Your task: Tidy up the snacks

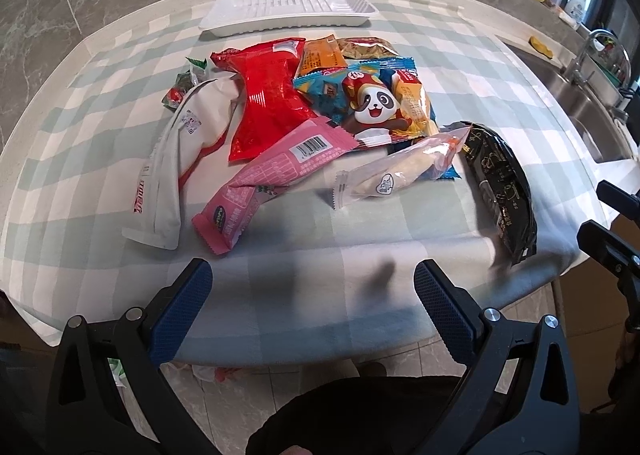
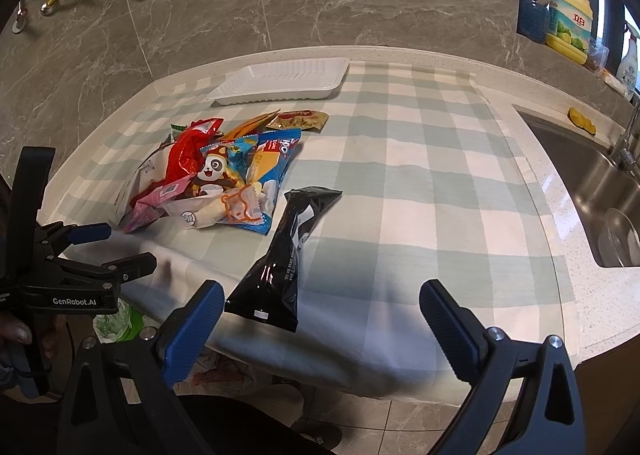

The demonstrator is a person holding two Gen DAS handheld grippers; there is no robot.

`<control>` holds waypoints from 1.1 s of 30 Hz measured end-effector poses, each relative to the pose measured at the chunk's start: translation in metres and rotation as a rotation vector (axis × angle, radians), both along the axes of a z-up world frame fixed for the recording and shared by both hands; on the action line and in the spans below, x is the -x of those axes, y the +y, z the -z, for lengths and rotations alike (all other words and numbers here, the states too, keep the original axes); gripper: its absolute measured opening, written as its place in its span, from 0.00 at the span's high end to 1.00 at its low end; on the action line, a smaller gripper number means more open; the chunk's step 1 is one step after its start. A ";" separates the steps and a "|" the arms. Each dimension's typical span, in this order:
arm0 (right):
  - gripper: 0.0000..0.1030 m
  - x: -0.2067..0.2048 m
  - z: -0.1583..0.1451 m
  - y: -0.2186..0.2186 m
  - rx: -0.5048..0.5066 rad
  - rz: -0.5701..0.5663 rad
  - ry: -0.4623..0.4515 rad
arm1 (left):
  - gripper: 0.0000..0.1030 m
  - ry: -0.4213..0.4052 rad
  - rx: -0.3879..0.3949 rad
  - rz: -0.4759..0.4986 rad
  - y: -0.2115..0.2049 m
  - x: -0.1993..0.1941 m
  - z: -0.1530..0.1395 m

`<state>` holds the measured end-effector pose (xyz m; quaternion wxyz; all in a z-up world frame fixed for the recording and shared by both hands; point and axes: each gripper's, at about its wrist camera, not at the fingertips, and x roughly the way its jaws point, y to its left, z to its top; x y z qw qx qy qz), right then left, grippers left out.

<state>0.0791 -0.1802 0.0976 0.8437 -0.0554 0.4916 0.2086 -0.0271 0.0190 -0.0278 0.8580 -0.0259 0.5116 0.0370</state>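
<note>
- Right gripper [image 2: 320,319] hangs spread wide above the checked cloth [image 2: 420,183].
- Black packet [image 2: 286,255] lies apart from the snack pile [image 2: 224,175].
- White tray [image 2: 280,81] sits behind.

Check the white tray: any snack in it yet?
No, the white tray holds nothing; the snack pile lies on the cloth in front of it.

1. A pale speckled stone countertop [image 2: 532,175] carries a green-and-white checked cloth [image 2: 400,159], whose front edge hangs over.
2. On the cloth at the back lies an empty white ribbed plastic tray [image 1: 288,9].
3. Nearer, a heap of snack packets [image 1: 320,103] lies on the cloth.
4. A long black glossy packet [image 2: 284,255] lies just beside the heap.
</note>
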 end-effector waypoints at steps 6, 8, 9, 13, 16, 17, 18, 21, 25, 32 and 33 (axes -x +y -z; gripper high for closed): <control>0.03 0.001 0.005 0.009 0.000 -0.011 0.017 | 0.01 0.053 0.015 -0.021 0.008 -0.007 0.017; 0.03 0.000 0.007 0.009 0.001 -0.015 0.023 | 0.01 0.065 0.019 -0.029 0.011 -0.010 0.024; 0.03 0.000 0.008 0.010 0.001 -0.018 0.028 | 0.01 0.066 0.016 -0.030 0.012 -0.011 0.027; 0.03 -0.001 0.011 0.011 0.000 -0.028 0.037 | 0.00 0.066 -0.004 -0.022 0.010 -0.012 0.034; 0.03 -0.001 0.012 0.012 -0.001 -0.034 0.044 | 0.00 0.057 0.003 -0.022 0.012 -0.010 0.040; 0.03 -0.002 0.012 0.012 -0.001 -0.036 0.047 | 0.00 0.047 0.003 -0.022 0.012 -0.008 0.041; 0.03 -0.003 0.012 0.013 -0.002 -0.037 0.049 | 0.00 0.038 -0.002 -0.018 0.012 -0.007 0.042; 0.03 -0.004 0.013 0.014 -0.004 -0.042 0.057 | 0.00 0.016 -0.006 -0.013 0.010 -0.002 0.044; 0.03 -0.006 0.015 0.015 -0.009 -0.046 0.066 | 0.00 0.020 -0.008 -0.010 0.010 -0.002 0.043; 0.03 -0.012 0.021 0.020 -0.030 -0.036 0.107 | 0.02 0.082 -0.021 0.018 0.014 -0.003 0.036; 0.03 -0.013 0.022 0.021 -0.031 -0.037 0.108 | 0.05 0.081 -0.022 0.016 0.017 -0.003 0.033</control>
